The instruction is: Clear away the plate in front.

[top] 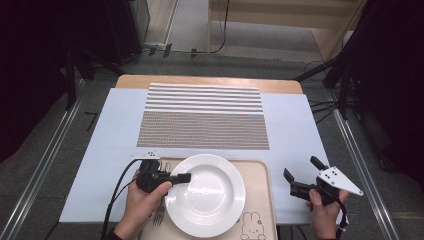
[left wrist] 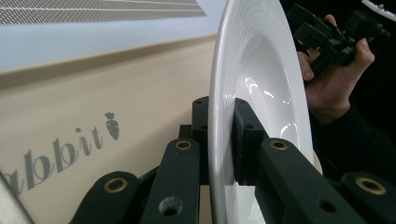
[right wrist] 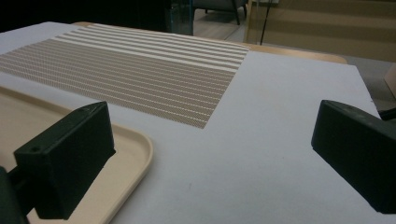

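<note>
Pale blue cloth covers my desk (top: 100, 165), and close to me sits a tan tray (top: 260, 200) with a bunny drawn on it. On that tray is a round white plate (top: 205, 194). It is shiny and deep in the middle, with a wide rim. My left gripper (left wrist: 223, 140) has its jaws pinching that rim on the left edge, one jaw above and one below. I think the plate is hard, slick and easy to break, so the rim is the best place to hold. A fork (top: 159, 215) lies beside it. My right gripper (top: 299, 176) waits with jaws spread, holding nothing. Farther off lies a striped mat (top: 202, 117).
</note>
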`<action>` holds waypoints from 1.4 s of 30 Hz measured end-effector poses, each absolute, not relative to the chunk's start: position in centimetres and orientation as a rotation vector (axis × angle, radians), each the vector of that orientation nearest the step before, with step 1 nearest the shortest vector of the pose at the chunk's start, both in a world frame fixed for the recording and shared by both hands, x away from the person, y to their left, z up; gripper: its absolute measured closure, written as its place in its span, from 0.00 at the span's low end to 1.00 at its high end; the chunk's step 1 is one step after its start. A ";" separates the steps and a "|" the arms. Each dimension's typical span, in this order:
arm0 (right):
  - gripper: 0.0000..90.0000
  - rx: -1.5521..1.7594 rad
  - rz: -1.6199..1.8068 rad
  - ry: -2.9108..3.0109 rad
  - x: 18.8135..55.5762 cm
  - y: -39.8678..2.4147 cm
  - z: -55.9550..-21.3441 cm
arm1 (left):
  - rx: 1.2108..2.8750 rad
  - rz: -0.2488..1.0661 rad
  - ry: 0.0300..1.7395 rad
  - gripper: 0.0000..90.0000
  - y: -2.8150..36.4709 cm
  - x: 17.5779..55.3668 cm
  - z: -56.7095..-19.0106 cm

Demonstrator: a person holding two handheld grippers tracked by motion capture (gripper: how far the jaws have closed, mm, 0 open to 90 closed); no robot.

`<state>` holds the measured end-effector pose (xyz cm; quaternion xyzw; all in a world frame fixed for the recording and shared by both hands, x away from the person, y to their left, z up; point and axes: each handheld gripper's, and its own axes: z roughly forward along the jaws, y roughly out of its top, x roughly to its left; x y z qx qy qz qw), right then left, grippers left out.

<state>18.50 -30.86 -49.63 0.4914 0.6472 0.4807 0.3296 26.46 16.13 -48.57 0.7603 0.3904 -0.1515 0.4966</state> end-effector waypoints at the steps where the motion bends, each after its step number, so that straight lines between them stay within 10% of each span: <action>1: 0.00 1.286 1.258 1.692 18.5 -30.9 -49.6 | 1.840 -0.374 0.949 0.90 16.1 26.4 -48.6; 20: 0.00 1.287 1.256 1.692 18.5 -30.9 -49.6 | 1.963 -0.461 0.988 0.90 15.5 26.8 -49.8; 28: 0.00 1.288 1.255 1.694 18.5 -30.8 -49.6 | 2.146 -0.179 1.041 0.62 14.6 26.6 -49.7; 38: 0.00 1.285 1.254 1.696 18.5 -30.8 -49.6 | 2.120 -0.178 1.018 0.71 14.7 27.4 -49.8; 42: 0.00 1.288 1.255 1.693 18.5 -30.8 -49.6 | 2.126 -0.095 1.006 0.61 14.5 27.0 -49.2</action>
